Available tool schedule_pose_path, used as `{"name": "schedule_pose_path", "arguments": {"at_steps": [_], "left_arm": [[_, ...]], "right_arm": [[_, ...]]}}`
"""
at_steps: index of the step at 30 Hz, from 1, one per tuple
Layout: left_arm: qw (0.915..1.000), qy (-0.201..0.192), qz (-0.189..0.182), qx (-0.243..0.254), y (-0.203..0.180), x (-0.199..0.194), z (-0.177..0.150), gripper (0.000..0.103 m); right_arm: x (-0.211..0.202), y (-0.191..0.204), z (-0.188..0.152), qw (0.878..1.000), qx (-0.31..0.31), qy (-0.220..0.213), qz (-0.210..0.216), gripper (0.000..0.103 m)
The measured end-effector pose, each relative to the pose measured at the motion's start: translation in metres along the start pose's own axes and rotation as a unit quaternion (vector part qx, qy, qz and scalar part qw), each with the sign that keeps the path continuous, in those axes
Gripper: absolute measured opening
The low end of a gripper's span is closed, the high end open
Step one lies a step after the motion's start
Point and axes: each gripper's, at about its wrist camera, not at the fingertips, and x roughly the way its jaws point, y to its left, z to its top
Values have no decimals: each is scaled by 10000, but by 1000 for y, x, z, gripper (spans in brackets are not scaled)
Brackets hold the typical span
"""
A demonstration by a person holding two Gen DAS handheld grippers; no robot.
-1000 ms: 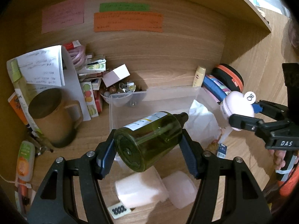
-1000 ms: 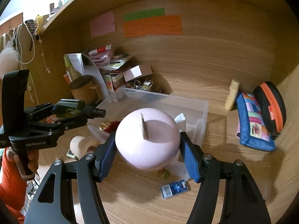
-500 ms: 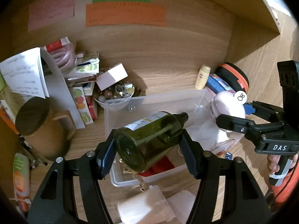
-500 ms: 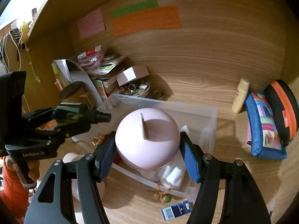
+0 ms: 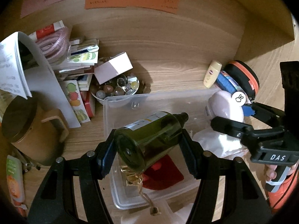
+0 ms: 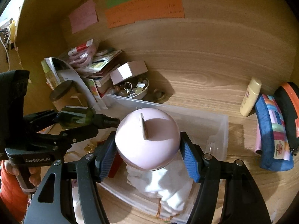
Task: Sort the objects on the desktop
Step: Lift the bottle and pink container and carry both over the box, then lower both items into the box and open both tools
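My left gripper (image 5: 147,149) is shut on a dark green spray bottle (image 5: 149,140), held on its side over the clear plastic bin (image 5: 168,97). It also shows in the right wrist view (image 6: 76,118). My right gripper (image 6: 147,147) is shut on a round pink jar (image 6: 147,140), held above the bin's right part; the jar also shows in the left wrist view (image 5: 224,106). Inside the bin lie a red item (image 5: 164,173), a gold ornament (image 5: 130,175) and crumpled white tissue (image 6: 164,186).
A brown lidded mug (image 5: 24,127), papers and boxes (image 5: 74,71) and a bowl of beads (image 5: 117,89) crowd the left back. A cream tube (image 6: 250,97), blue pouch (image 6: 272,134) and black-orange case (image 6: 289,112) lie right. Coloured notes (image 6: 145,9) hang on the back wall.
Both grippers have moved forward with their objects, from in front of the bin to above its inside. The scene has drawn closer.
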Motion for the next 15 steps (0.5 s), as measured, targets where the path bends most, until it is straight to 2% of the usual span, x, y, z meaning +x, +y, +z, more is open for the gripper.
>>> {"name": "schedule_pose_path", "arguments": {"at_steps": [15], "left_arm": [[9990,277,280,196,-2,32,2,64]], "right_arm": [[30,-2,-2,9997,-21,118,-189,62]]}}
